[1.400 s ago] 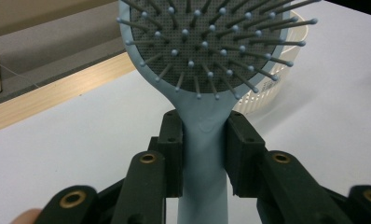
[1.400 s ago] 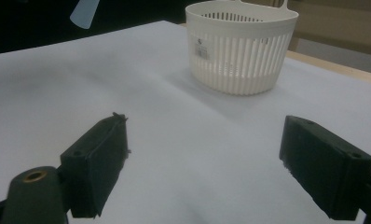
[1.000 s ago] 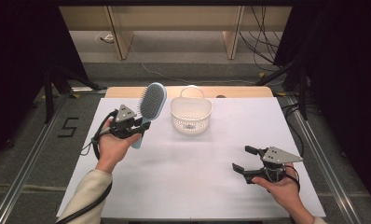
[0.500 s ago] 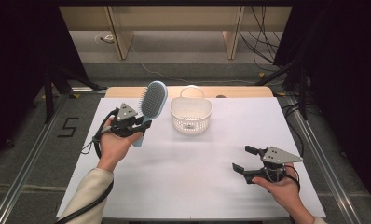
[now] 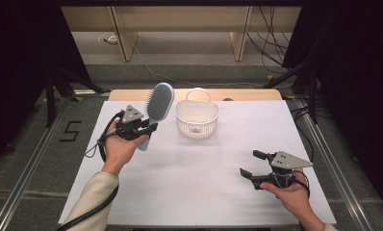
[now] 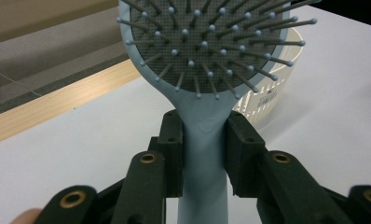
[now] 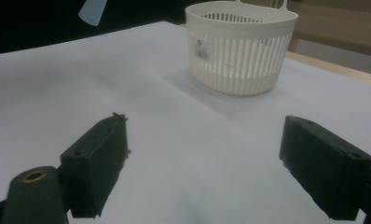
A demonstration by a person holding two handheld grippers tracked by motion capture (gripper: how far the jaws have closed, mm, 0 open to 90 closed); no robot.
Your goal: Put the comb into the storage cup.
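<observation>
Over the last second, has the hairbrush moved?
No. In the high view the hairbrush, clamped in the left gripper, sits at the same spot just left of the white basket as before.

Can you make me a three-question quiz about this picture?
1. True or false: the left gripper has its jaws shut on the neck of the blue brush.
2. What is the right gripper holding? A) the brush B) the basket C) nothing
3. Fill in: the white basket stands on the ____ sheet that covers the table.

Key:
1. True. The jaws clamp the handle just below the bristle head.
2. C. Its jaws are wide open above the sheet.
3. White.
</observation>
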